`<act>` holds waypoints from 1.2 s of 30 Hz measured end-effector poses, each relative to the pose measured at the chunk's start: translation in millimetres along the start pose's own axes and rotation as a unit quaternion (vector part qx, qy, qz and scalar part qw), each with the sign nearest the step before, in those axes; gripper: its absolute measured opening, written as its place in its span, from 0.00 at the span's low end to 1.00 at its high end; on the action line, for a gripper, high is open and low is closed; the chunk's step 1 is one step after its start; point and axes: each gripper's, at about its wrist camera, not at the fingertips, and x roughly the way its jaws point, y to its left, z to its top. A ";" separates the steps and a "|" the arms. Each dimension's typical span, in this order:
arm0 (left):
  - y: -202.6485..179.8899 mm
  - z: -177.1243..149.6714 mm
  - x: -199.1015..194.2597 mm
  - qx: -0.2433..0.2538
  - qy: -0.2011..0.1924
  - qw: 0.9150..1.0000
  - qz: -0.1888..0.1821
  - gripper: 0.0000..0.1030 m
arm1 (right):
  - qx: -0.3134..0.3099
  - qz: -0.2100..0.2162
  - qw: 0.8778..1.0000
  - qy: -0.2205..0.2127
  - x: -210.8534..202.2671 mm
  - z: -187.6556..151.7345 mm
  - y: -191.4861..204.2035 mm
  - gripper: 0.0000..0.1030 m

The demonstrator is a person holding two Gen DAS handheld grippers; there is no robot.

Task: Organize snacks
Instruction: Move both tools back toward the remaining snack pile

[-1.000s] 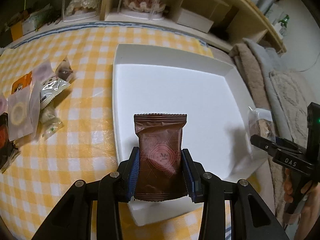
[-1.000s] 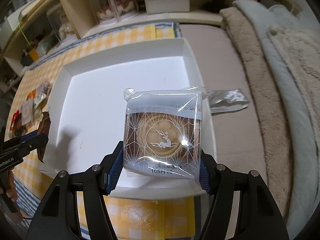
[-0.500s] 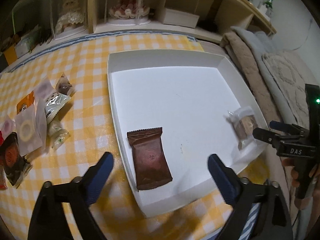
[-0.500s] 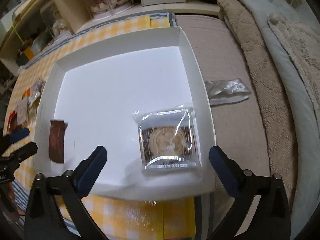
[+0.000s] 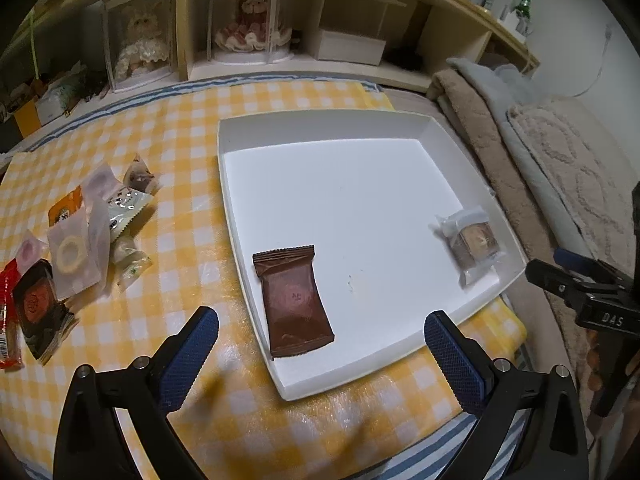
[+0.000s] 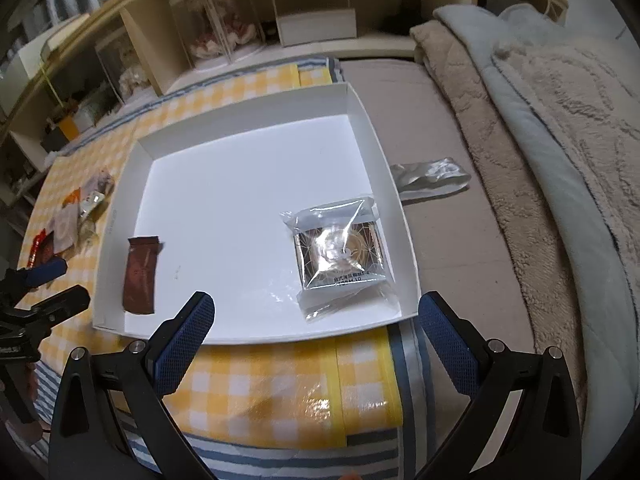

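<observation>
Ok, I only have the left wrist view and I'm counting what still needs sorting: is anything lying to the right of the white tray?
Observer: Yes. A crumpled silver wrapper lies on the beige surface, just outside the right wall of the white tray.
Operator: Is the right gripper free to take it?
Observer: The right gripper is wide open, with nothing between its pads.
Operator: And the clear packet?
Observer: The clear packet lies flat inside the tray, close to that right wall and apart from the wrapper.
</observation>
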 end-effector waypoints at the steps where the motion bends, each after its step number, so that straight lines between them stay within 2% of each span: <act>1: -0.4 -0.5 -3.6 0.001 -0.002 1.000 0.000 1.00 | 0.001 -0.001 1.000 -0.004 -4.2 -1.1 0.4 1.00; 9: -0.8 -5.6 -45.1 0.012 -0.031 0.999 0.000 1.00 | 0.001 -0.008 1.000 -0.028 -35.9 -8.6 9.4 1.00; 16: 10.8 -11.3 -96.5 0.021 -0.067 0.998 -0.001 1.00 | -0.009 -0.009 0.998 -0.059 -71.0 -8.5 30.9 1.00; 27: 43.1 -30.6 -177.5 0.035 -0.110 0.993 0.021 1.00 | -0.045 0.007 0.993 -0.105 -114.1 -6.1 96.3 1.00; 36: 97.5 -47.7 -231.2 0.009 -0.130 0.990 0.049 1.00 | -0.065 0.037 0.990 -0.122 -118.0 1.5 156.0 1.00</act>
